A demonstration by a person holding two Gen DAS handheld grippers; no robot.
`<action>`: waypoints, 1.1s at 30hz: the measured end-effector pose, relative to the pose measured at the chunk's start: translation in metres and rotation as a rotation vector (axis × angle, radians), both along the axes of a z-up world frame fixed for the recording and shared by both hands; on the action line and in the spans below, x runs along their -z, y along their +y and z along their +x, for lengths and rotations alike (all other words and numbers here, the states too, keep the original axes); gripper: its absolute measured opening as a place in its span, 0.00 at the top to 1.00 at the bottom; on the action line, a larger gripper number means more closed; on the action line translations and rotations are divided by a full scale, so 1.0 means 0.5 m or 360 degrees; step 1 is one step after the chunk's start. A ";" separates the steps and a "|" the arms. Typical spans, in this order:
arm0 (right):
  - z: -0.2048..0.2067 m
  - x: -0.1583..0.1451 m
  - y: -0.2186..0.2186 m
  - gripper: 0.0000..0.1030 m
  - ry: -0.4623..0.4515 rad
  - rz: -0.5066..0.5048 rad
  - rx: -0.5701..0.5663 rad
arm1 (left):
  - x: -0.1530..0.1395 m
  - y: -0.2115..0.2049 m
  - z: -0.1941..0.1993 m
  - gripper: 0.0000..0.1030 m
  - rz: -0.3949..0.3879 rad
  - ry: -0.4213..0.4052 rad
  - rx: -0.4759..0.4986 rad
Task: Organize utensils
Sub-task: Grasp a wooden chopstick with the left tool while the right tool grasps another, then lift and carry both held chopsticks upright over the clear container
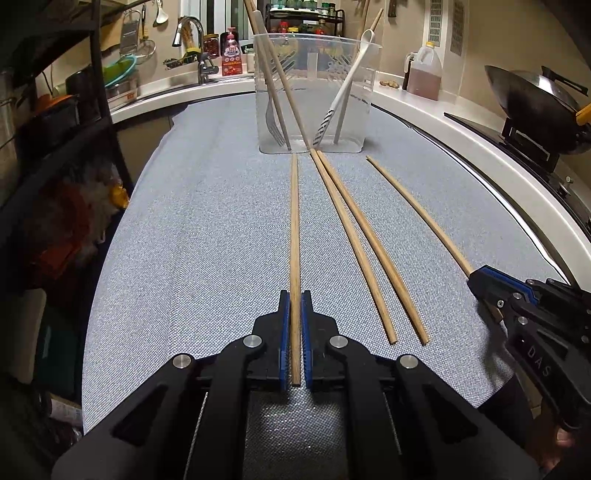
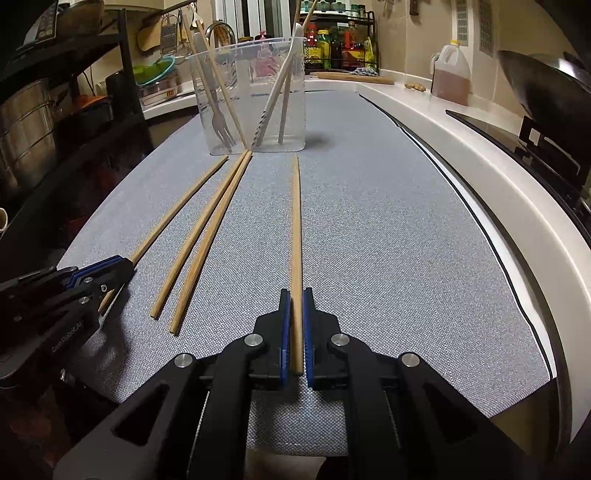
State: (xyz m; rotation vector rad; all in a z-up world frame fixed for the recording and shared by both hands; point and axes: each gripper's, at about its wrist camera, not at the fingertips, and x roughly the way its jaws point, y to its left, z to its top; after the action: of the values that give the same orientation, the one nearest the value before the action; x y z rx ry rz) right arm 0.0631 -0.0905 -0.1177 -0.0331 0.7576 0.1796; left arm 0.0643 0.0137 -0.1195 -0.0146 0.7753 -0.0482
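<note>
Upper right of the left wrist view, a dark wok sits tilted on its stand by the black cooktop, with a jug of amber liquid on the white counter just left of it. Top centre, a spice rack lines the back wall, and upper left a chrome faucet arches beside a red pouch. A grey-blue cloth covers the middle, and dark shelving fills the left edge.
</note>
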 end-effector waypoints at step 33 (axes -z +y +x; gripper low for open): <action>-0.071 -0.129 -0.033 0.94 -0.0235 0.0028 0.0019 | -0.092 0.029 -0.076 0.94 -0.0045 -0.0224 0.0008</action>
State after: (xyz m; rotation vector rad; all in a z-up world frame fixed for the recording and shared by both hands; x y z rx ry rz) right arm 0.0274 -0.1070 -0.0534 -0.0248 0.6088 0.1705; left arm 0.0265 0.0280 -0.0737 -0.0355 0.6337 -0.0643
